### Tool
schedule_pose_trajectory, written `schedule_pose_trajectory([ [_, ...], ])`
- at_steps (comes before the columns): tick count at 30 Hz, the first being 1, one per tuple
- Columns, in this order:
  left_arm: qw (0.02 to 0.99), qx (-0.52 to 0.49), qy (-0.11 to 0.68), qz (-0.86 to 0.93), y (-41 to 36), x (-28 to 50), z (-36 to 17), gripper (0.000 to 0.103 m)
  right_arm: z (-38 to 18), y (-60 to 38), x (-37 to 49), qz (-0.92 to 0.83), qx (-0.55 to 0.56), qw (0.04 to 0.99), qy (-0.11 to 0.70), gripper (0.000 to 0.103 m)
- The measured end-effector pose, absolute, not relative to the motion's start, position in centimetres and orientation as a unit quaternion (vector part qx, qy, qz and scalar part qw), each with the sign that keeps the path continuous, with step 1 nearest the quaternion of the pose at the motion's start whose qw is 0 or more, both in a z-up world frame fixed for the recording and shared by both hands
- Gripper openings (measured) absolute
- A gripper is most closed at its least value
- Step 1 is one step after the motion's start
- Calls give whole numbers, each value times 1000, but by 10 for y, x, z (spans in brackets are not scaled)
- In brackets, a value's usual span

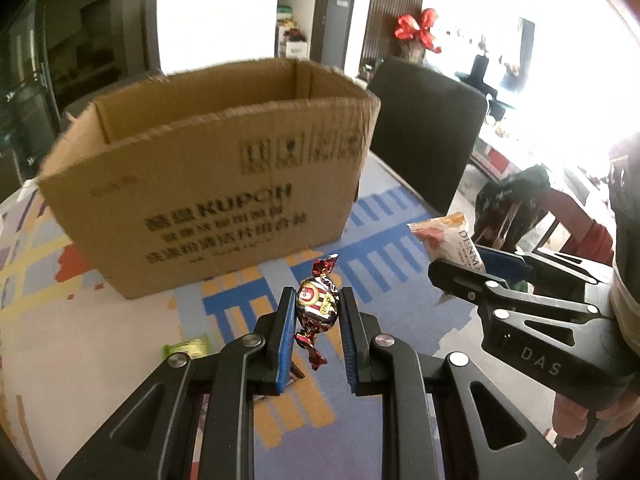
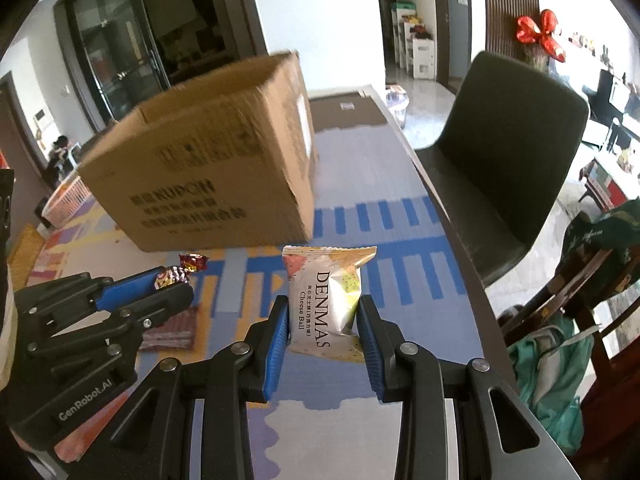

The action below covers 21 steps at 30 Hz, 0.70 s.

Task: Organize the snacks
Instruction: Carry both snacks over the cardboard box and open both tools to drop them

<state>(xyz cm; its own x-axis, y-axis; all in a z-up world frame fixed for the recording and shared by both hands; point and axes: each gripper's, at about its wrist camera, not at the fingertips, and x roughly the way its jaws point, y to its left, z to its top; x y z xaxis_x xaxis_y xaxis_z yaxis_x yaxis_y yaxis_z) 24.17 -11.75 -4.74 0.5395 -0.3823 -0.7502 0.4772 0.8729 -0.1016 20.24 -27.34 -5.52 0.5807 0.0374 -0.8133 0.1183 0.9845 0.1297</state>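
An open cardboard box (image 1: 208,184) stands on the table ahead; it also shows in the right wrist view (image 2: 216,164). My left gripper (image 1: 317,308) is shut on a foil-wrapped candy (image 1: 316,304) and holds it above the table in front of the box. My right gripper (image 2: 323,320) is shut on a white Denmas cheese ball packet (image 2: 326,300), held upright above the table, right of the box. In the left wrist view the right gripper (image 1: 476,268) with the packet (image 1: 452,236) is at the right. In the right wrist view the left gripper (image 2: 168,284) with the candy (image 2: 180,270) is at the left.
A patterned mat (image 2: 360,184) covers the table. A green wrapped snack (image 1: 188,346) lies on it by my left gripper. A dark flat packet (image 2: 172,332) lies under the left gripper. A dark chair (image 2: 508,152) stands at the table's right edge. A pink basket (image 2: 68,200) sits left of the box.
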Motion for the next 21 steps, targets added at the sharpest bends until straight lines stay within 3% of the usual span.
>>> schedule_pose_trajectory([
  [21,928,21,314,-201,-56,221,43,22,32,-228,202,27,71,930,359,35],
])
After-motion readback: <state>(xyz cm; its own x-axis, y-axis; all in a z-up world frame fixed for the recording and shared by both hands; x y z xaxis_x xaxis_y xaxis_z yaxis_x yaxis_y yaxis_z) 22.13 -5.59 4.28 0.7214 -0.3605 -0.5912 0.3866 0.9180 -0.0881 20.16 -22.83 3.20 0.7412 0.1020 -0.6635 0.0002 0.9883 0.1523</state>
